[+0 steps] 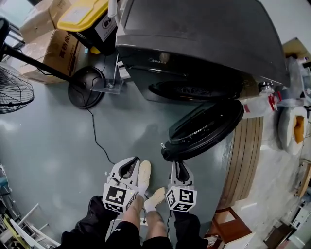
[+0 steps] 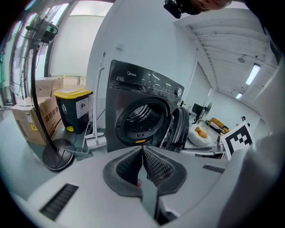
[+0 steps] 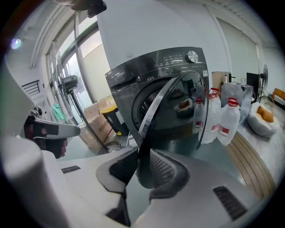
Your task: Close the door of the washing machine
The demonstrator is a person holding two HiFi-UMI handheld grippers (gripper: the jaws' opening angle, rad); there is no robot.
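Observation:
A dark grey front-loading washing machine (image 1: 194, 39) stands at the top of the head view. Its round door (image 1: 204, 126) is swung out towards me, leaving the drum opening (image 2: 141, 122) uncovered. My right gripper (image 1: 181, 171) sits at the door's near edge. In the right gripper view the door's dark rim (image 3: 141, 133) runs between the two pads, and the right gripper (image 3: 143, 153) is shut on that rim. My left gripper (image 1: 127, 170) hangs to the left of the door over the floor. Its tips meet with nothing between them (image 2: 142, 149).
A fan's round base (image 1: 85, 87) with a black cable (image 1: 97, 138) stands left of the machine. Behind it are a yellow-lidded bin (image 1: 85, 14) and cardboard boxes (image 1: 53, 51). Plastic bottles (image 1: 262, 104), a wooden platform (image 1: 245, 155) and a cushion (image 1: 291, 126) lie at the right.

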